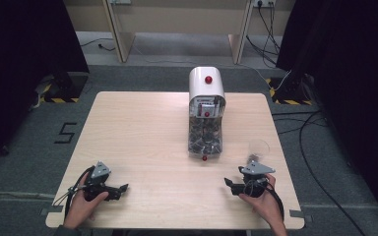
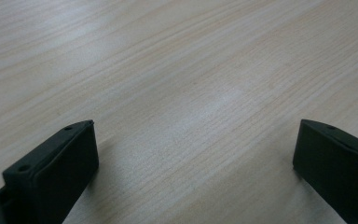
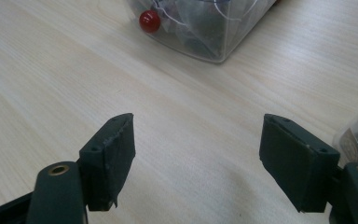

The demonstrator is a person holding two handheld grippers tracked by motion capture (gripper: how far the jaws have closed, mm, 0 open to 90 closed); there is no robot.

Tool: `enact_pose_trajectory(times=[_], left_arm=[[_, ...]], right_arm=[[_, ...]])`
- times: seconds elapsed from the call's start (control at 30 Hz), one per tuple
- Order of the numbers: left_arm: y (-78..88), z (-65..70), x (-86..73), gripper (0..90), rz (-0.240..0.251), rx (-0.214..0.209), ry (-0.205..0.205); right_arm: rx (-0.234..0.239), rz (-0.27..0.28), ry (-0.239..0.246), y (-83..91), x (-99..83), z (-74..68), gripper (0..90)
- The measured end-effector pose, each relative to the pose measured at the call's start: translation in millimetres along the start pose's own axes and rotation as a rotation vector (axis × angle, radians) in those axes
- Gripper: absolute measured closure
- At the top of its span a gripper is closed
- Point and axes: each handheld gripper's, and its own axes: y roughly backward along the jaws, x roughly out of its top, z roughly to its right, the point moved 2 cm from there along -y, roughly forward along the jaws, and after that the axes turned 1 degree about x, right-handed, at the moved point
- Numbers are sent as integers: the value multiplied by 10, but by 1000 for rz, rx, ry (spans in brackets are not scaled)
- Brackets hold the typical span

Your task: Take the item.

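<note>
1. Grey carpet surrounds a pale wood-grain desk (image 1: 142,128); cables trail across the floor at the right, and dark curtains close both sides.
2. I take the dispenser (image 1: 206,115) for the thing being worked on: it stands at the far middle of the desk, well ahead of both hands, with a white rounded hood, a red knob (image 1: 208,79) on top and a clear bin below packed with dark wrapped pieces. A second red knob (image 3: 149,20) sits low at the front of the bin, probably a pull for the outlet.
3. A clear cup (image 1: 258,149) stands near the right edge, just beyond my right tongs (image 1: 232,184). I judge it is kept there to catch what the dispenser gives. Something dark lies in its bottom; I cannot tell what.
4. Right tongs: the jaws stand wide with only bare desk between them. They aim toward the bin's clear corner, with the cup's wall at the right edge of the right gripper view.
5. Left tongs (image 1: 122,189): the jaws are spread wide over bare wood, holding nothing. I judge this hand is parked near the front left.
6. Jaw pads are matt black and blocky with small screw holes. The bin is glossy hard plastic with rounded corners, and the desk is smooth laminate with a soft sheen.
</note>
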Motion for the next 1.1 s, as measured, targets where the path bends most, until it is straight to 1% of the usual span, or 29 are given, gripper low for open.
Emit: enact_pose_trajectory(times=[0.13,0.17,0.2,0.3,0.33,0.37,0.63,0.77,0.9,0.97,1.1], left_arm=[[0,0,0,0,0,0,0],[0,0,0,0,0,0,0],[0,0,0,0,0,0,0],[0,0,0,0,0,0,0],[0,0,0,0,0,0,0],[0,0,0,0,0,0,0],[0,0,0,0,0,0,0],[0,0,0,0,0,0,0],[0,0,0,0,0,0,0],[0,0,0,0,0,0,0],[0,0,0,0,0,0,0]], right_arm=[[-9,-1,-3,43,-46,-2,275],[-13,4,5,47,-54,7,274],[-14,-3,-3,57,-64,2,274],[-17,1,-4,64,-85,5,274],[-14,-4,-11,70,-92,-1,274],[-16,-1,-2,76,-98,3,274],[-27,-5,-7,126,-164,10,268],[-31,-2,-14,147,-200,16,256],[-32,-14,-21,155,-243,13,245],[-39,-20,-30,154,-284,10,219],[-44,-28,-40,163,-334,4,219]])
